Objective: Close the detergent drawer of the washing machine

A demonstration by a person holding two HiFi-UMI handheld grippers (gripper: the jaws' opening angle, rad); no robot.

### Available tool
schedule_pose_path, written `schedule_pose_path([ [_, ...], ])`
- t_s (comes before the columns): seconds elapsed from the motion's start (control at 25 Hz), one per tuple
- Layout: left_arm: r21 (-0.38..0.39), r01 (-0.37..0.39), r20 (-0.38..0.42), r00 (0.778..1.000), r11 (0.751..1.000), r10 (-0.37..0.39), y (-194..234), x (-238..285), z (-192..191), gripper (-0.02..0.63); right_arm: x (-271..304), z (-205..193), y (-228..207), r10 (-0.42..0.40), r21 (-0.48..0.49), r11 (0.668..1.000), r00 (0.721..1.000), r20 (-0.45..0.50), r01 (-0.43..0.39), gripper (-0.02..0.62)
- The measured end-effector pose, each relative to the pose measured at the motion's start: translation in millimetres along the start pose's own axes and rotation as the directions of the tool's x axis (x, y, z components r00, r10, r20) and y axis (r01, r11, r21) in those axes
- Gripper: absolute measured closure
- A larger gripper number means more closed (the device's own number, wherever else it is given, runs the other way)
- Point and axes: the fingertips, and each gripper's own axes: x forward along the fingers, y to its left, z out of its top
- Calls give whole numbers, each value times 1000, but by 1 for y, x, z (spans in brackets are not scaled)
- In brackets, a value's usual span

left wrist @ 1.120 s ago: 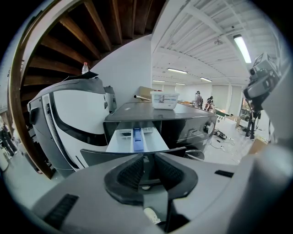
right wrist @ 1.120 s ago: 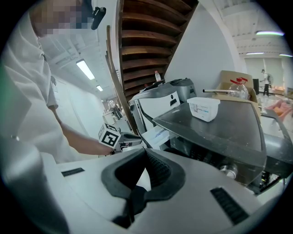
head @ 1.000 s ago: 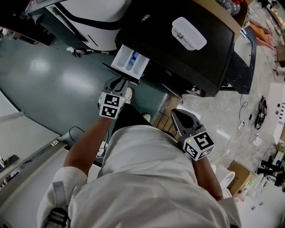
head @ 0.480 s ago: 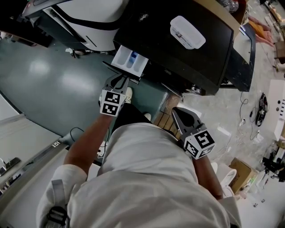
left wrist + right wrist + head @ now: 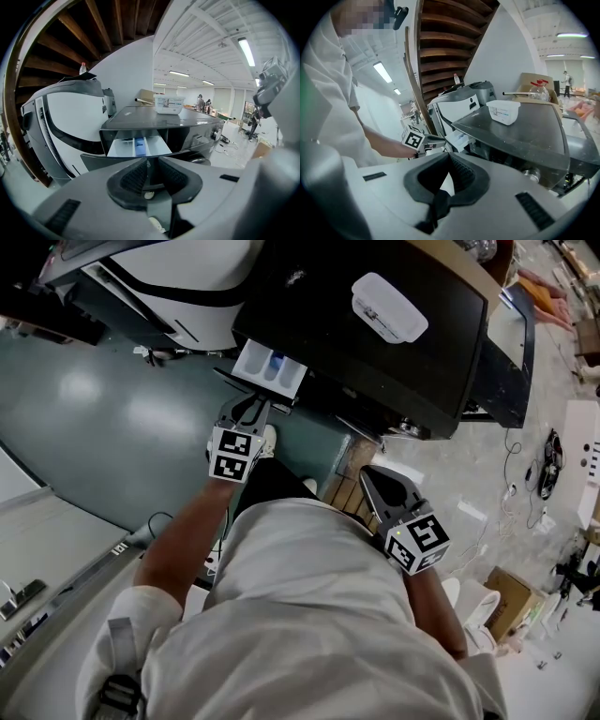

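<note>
The dark washing machine [image 5: 394, 352] has its white detergent drawer [image 5: 267, 367] with a blue compartment sticking partly out of the front. My left gripper [image 5: 255, 409] is shut, its tips right at the drawer's front panel. In the left gripper view the drawer [image 5: 137, 146] lies straight ahead, just beyond the shut left gripper [image 5: 149, 164]. My right gripper [image 5: 382, 486] is shut on nothing and hangs back beside my body, apart from the machine. The right gripper view looks over the right gripper [image 5: 449, 172] to the drawer [image 5: 458, 138] and the left gripper [image 5: 430, 139].
A white lidded plastic box [image 5: 389, 307] stands on the machine's top. A white appliance [image 5: 192, 277] stands to the machine's left. A wooden pallet [image 5: 349, 491] lies under the machine's front, and a cardboard box [image 5: 506, 601] sits on the floor at right.
The drawer sticks out less than a second ago; my left gripper has moved forward with it toward the machine. The right gripper has hardly moved.
</note>
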Motion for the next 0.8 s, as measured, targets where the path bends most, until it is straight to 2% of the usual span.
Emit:
schedule_pose_path([
  [0.8, 20, 16, -1, 1000, 1000, -16, 6, 21, 12, 535, 5, 10, -16, -42, 21, 999, 999, 18, 41, 590],
])
